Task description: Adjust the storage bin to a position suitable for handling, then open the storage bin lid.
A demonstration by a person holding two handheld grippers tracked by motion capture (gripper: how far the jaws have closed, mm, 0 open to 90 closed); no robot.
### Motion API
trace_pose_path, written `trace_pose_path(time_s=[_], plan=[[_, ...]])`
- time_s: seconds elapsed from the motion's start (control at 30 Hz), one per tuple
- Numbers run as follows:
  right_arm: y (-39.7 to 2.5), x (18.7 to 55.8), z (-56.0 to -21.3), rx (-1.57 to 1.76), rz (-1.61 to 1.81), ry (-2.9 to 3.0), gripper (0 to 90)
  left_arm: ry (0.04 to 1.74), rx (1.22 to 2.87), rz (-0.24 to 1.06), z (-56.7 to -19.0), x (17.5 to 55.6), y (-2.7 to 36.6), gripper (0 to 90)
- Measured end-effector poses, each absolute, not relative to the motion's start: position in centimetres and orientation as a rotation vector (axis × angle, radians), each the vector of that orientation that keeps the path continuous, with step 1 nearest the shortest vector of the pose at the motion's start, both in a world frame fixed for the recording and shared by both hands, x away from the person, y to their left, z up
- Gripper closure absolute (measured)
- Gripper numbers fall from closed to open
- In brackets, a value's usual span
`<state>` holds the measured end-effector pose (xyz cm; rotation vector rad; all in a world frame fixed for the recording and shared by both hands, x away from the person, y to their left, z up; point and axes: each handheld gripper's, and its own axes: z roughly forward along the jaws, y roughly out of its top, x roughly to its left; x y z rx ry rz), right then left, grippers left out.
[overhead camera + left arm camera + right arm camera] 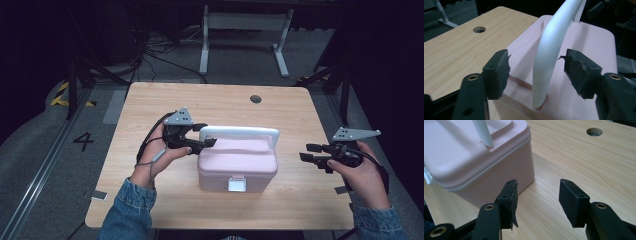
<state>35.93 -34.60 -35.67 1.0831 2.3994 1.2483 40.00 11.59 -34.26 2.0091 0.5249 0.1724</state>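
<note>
A pink lidded box (237, 170) with a white latch (236, 185) on its front stands in the middle of the wooden table (150, 105). Its white handle (239, 133) is raised upright. My left gripper (208, 135) is open at the box's left end, its jaws on either side of the handle's left leg (546, 57) without touching it. My right gripper (306, 152) is open and empty, to the right of the box (474, 157), just above the tabletop.
A round cable hole (255, 99) is in the table at the back right. A white table frame (245, 22) and cables lie on the floor beyond. Bare tabletop lies on all sides of the box.
</note>
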Motion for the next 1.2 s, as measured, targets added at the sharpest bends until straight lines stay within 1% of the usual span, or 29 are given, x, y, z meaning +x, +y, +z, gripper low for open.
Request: trace_pose_path(time_s=[0.23, 0.3, 0.37, 0.4, 0.47, 0.53, 0.57, 0.63, 0.7, 0.87, 1.0, 1.2], plan=[[-34.4, 36.1, -35.8, 1.073, 1.235, 2.409, 50.3, 0.477, 1.974, 0.194, -34.7, 40.4, 10.5, 49.5], [-34.3, 36.1, -35.8, 1.070, 1.240, 2.411, 50.3, 0.496, 1.967, 0.176, -34.8, 40.3, 10.1, 51.9], [-34.3, 36.1, -35.8, 1.070, 1.238, 2.412, 50.4, 0.526, 1.987, 0.199, -34.7, 40.3, 9.9, 54.4], [-34.3, 36.1, -35.9, 1.070, 1.237, 2.411, 50.4, 0.526, 1.987, 0.199, -34.7, 40.3, 9.9, 55.1], [-34.3, 36.1, -35.9, 1.073, 1.233, 2.411, 50.6, 0.523, 2.000, 0.239, -34.8, 40.3, 9.6, 56.3], [-34.3, 36.2, -36.0, 1.073, 1.232, 2.412, 50.7, 0.524, 1.994, 0.230, -34.8, 40.3, 9.6, 58.3], [-34.3, 36.2, -36.0, 1.079, 1.229, 2.414, 50.7, 0.547, 1.996, 0.202, -34.6, 40.2, 9.6, 59.5], [-34.3, 36.2, -36.0, 1.079, 1.225, 2.415, 50.8, 0.580, 2.005, 0.177, -34.4, 40.0, 9.7, 59.4], [-34.2, 36.1, -36.1, 1.079, 1.227, 2.416, 50.8, 0.556, 1.999, 0.200, -34.2, 39.9, 9.6, 63.2], [-34.1, 36.1, -36.2, 1.078, 1.223, 2.423, 50.7, 0.577, 2.021, 0.264, -33.6, 39.5, 9.6, 75.0], [-34.2, 36.0, -36.2, 1.079, 1.222, 2.421, 50.8, 0.576, 2.041, 0.306, -33.5, 39.3, 9.4, 81.5], [-34.1, 36.0, -36.2, 1.076, 1.225, 2.422, 50.9, 0.573, 2.042, 0.318, -33.1, 39.3, 9.3, 81.6]])
